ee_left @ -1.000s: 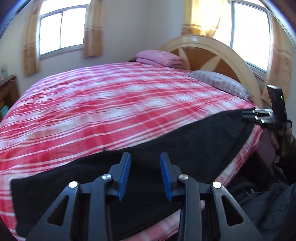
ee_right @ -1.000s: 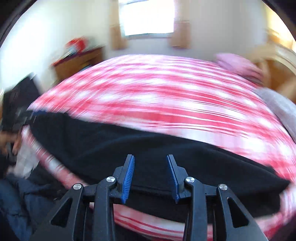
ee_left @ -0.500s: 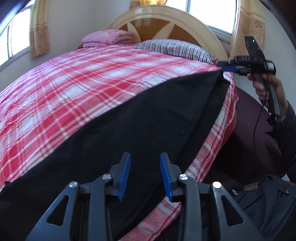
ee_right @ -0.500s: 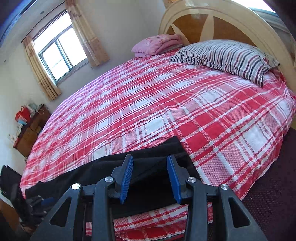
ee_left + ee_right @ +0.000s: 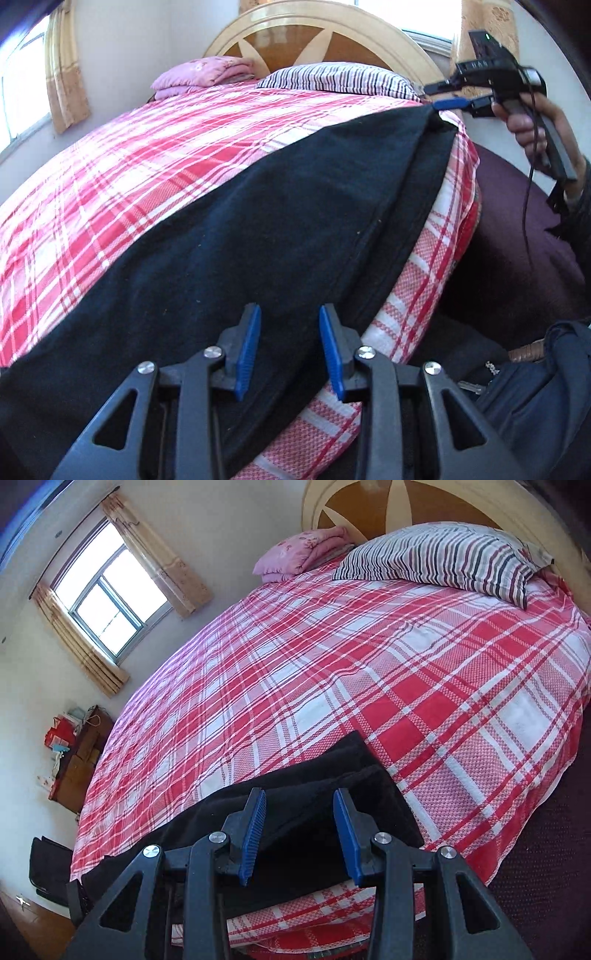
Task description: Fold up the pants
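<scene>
Black pants (image 5: pixel 258 229) lie stretched along the near edge of a bed with a red plaid sheet (image 5: pixel 147 155). My left gripper (image 5: pixel 288 350) hovers over one end of them, blue pads apart, with nothing pinched between them. A hand holds my right gripper (image 5: pixel 432 96) at the far corner of the pants, near the pillow. In the right wrist view, the right gripper (image 5: pixel 299 834) stands open just above the layered pants end (image 5: pixel 332 786). The cloth lies flat under the jaws.
A striped pillow (image 5: pixel 443 557) and a folded pink blanket (image 5: pixel 299 554) lie by the wooden headboard (image 5: pixel 314 40). A wooden cabinet (image 5: pixel 81 753) with red items stands at the far wall. Dark maroon floor (image 5: pixel 517 240) runs beside the bed. The person's dark clothing (image 5: pixel 535 398) is at lower right.
Both hands swung round to opposite ends of the pants. The left view now looks along them toward the headboard, and the right gripper rolled and sits over the end near the pillow. Jaw gaps look unchanged.
</scene>
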The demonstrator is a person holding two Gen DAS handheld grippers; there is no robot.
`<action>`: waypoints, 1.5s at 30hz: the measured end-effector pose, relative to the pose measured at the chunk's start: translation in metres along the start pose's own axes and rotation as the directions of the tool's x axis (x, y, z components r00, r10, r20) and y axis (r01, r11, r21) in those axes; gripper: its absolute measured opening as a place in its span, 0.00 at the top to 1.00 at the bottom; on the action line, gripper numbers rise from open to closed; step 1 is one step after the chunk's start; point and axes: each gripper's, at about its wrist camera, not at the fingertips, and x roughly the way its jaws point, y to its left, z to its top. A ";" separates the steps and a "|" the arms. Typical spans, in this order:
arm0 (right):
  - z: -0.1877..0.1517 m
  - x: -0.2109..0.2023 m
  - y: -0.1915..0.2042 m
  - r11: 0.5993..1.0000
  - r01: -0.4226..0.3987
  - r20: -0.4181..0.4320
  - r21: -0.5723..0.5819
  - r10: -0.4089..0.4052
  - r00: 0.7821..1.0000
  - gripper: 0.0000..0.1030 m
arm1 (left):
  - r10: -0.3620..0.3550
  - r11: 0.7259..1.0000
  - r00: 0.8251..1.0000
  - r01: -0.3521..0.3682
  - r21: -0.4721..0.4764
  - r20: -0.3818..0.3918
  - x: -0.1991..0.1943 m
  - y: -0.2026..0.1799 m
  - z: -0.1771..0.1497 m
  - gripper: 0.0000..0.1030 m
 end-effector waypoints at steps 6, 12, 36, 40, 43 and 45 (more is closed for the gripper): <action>-0.001 0.008 -0.006 0.999 0.031 -0.060 0.010 -0.030 0.998 0.61 | -0.003 0.998 1.000 0.003 0.066 0.001 0.005 -0.013 0.006 0.65; -0.003 0.016 -0.011 0.999 0.024 -0.082 0.029 -0.021 0.996 0.61 | 0.005 0.994 1.000 -0.003 0.109 -0.024 0.016 -0.019 0.013 0.65; 0.010 0.024 -0.006 1.000 -0.031 0.078 0.008 0.030 0.997 0.96 | -0.046 0.995 0.995 0.053 -0.081 0.087 -0.003 0.013 0.021 0.94; 0.018 0.015 0.001 0.998 -0.063 0.109 -0.010 0.063 0.992 0.97 | -0.072 0.992 0.993 0.081 -0.101 0.096 -0.003 0.018 0.023 0.94; 0.032 0.010 0.011 0.995 -0.099 0.140 -0.029 0.102 0.985 0.97 | -0.056 0.992 0.991 0.069 -0.105 0.121 -0.011 0.023 0.027 0.94; 0.044 0.007 0.021 0.990 -0.129 0.161 -0.052 0.135 0.978 0.97 | -0.051 0.990 0.988 0.070 -0.125 0.143 -0.019 0.033 0.035 0.94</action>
